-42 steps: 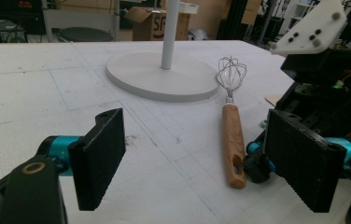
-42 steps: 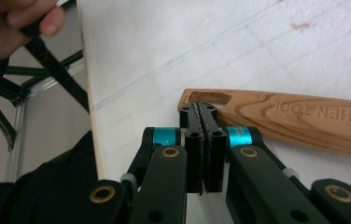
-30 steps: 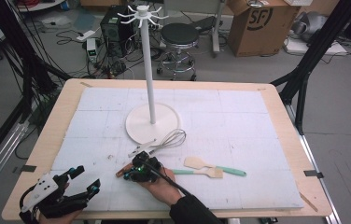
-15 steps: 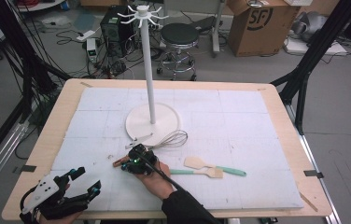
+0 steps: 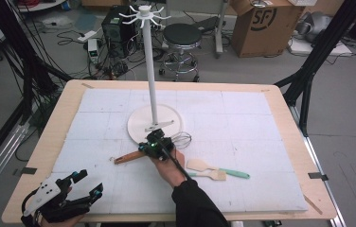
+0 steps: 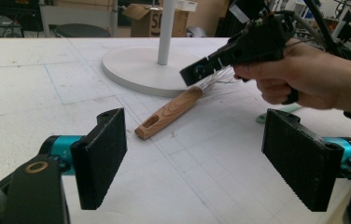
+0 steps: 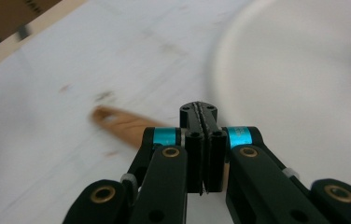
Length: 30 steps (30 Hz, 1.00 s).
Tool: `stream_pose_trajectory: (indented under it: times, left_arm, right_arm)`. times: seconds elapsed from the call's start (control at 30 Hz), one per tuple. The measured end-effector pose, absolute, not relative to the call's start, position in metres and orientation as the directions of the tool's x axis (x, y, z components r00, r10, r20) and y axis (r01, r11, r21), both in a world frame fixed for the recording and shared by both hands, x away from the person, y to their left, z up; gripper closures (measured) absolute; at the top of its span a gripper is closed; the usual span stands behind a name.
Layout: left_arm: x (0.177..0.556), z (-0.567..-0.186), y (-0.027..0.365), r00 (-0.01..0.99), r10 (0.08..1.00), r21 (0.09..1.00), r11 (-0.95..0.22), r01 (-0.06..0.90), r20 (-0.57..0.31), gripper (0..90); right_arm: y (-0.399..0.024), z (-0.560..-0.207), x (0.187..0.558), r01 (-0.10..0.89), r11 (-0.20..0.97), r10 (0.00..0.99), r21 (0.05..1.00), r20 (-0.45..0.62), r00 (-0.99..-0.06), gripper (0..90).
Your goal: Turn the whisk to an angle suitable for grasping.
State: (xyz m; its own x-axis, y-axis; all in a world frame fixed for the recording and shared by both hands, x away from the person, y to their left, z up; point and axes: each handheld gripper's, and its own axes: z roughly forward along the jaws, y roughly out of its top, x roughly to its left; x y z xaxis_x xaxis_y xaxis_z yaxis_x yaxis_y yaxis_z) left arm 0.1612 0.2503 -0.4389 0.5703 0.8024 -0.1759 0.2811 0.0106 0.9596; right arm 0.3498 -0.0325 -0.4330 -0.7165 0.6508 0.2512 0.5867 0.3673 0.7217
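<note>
A whisk with a wooden handle [image 5: 128, 157] and wire head [image 5: 182, 139] lies tilted in front of the white stand's round base [image 5: 138, 126]. My right gripper [image 5: 148, 145] is shut on the whisk where the wires meet the handle, held by a hand in a dark sleeve. In the right gripper view its jaws [image 7: 204, 112] are pressed together, with the handle [image 7: 122, 126] blurred behind them. The left gripper view has the handle [image 6: 169, 112] sloping up to the right gripper [image 6: 197, 74]. My left gripper [image 5: 88, 182] stands open and empty [image 6: 194, 158] at the table's near left corner.
The stand's tall white pole [image 5: 150, 71] with hooks on top rises mid-table. Two spatulas [image 5: 214, 171], one with a teal handle, lie right of the hand. White foam board [image 5: 261, 142] covers the wooden table. Floor clutter, a stool and a box lie beyond.
The right gripper has moved away from the person toward the stand's base, and the whisk has travelled with it. The left gripper has stayed put.
</note>
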Motion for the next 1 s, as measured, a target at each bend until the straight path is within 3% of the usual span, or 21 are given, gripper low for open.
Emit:
stream_pose_trajectory:
  times: [0.1,0.37,1.0]
  left_arm:
    - [0.161,-0.439,0.249,0.572,0.801,0.960,0.009,0.279,-0.174,22.6]
    - [0.161,-0.439,0.250,0.570,0.802,0.960,0.012,0.279,-0.176,22.7]
    - [0.159,-0.436,0.248,0.574,0.801,0.963,0.012,0.269,-0.170,22.7]
  right_arm:
    - [-0.048,-0.431,0.362,0.621,0.329,0.693,0.712,0.265,-0.671,89.7]
    - [-0.064,-0.436,0.369,0.650,0.357,0.758,0.671,0.198,-0.621,89.7]
    - [-0.067,-0.427,0.333,0.622,0.434,0.746,0.652,0.127,-0.654,89.5]
